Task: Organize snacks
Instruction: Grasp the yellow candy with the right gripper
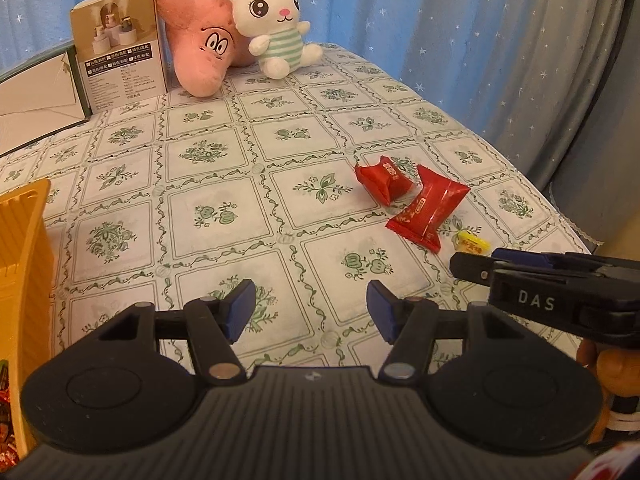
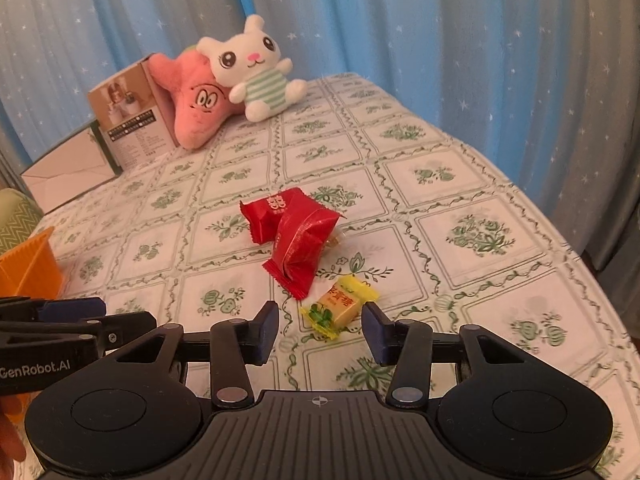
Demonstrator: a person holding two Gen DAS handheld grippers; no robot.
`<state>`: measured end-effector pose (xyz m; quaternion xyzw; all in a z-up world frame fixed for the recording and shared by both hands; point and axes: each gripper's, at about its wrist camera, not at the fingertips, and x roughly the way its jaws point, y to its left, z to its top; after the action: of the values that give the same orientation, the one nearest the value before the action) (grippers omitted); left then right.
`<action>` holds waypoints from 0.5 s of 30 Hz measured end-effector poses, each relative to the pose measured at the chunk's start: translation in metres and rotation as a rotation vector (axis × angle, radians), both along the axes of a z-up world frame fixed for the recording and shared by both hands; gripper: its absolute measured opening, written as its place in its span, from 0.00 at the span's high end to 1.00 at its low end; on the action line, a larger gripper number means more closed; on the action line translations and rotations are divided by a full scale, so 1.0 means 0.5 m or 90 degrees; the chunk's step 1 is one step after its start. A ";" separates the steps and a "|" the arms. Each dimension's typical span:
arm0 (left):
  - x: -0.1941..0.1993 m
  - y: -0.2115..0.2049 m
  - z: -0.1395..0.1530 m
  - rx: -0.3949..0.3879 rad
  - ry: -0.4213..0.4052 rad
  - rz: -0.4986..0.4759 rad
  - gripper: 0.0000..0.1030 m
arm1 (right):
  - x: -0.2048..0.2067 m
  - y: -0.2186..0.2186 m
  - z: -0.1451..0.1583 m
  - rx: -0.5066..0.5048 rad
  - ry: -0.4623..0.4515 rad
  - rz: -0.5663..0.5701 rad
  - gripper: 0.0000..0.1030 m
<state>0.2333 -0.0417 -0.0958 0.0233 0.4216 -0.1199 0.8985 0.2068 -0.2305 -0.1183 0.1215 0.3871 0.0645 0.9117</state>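
A table (image 2: 500,184) under a white cloth printed with green plant squares fills both views, and the yellow candy (image 2: 338,307) lying near its front right edge serves as the landmark. Behind the table, far beyond the candy, hangs a blue curtain (image 2: 460,40) dotted with white stars.

At the far left corner, well apart from the candy, a pink star plush (image 2: 192,108) leans against a brown product box (image 2: 128,120), and a white rabbit plush (image 2: 252,72) in a green-striped shirt sits against the star. A flat white carton (image 2: 68,176) lies just left of the box. An orange basket (image 2: 32,268) stands at the left edge of the table, well to the left of the candy; in the left wrist view its wall (image 1: 24,264) fills the left margin, with wrapped snacks just visible inside at the bottom corner.

The left gripper (image 1: 311,310) hovers over bare cloth to the left of the candy, its blue-padded jaws spread with nothing between them. The right gripper (image 2: 320,330) hangs directly at the candy, its jaws apart on either side of the wrapper; the pads do not press on it.

Just beyond the candy lies a red snack packet (image 2: 304,248), its near end close to the candy's wrapper, and a second red packet with gold characters (image 2: 270,216) lies touching it on the far side. The candy itself, in a yellow wrapper with a green clover, lies flat on the cloth.
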 end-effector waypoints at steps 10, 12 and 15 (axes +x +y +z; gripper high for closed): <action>0.020 0.009 -0.018 -0.008 -0.004 0.001 0.48 | 0.035 0.023 -0.020 -0.070 -0.018 -0.021 0.72; 0.021 0.007 -0.019 -0.009 -0.005 -0.002 0.49 | 0.034 0.030 -0.023 -0.099 -0.020 -0.016 0.77; 0.022 -0.001 -0.018 -0.016 -0.009 -0.015 0.51 | 0.029 0.033 -0.024 -0.125 -0.020 -0.012 0.80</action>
<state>0.2445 -0.0423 -0.1046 0.0176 0.4135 -0.1353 0.9002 0.2215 -0.2138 -0.1300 0.0342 0.3763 0.0194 0.9257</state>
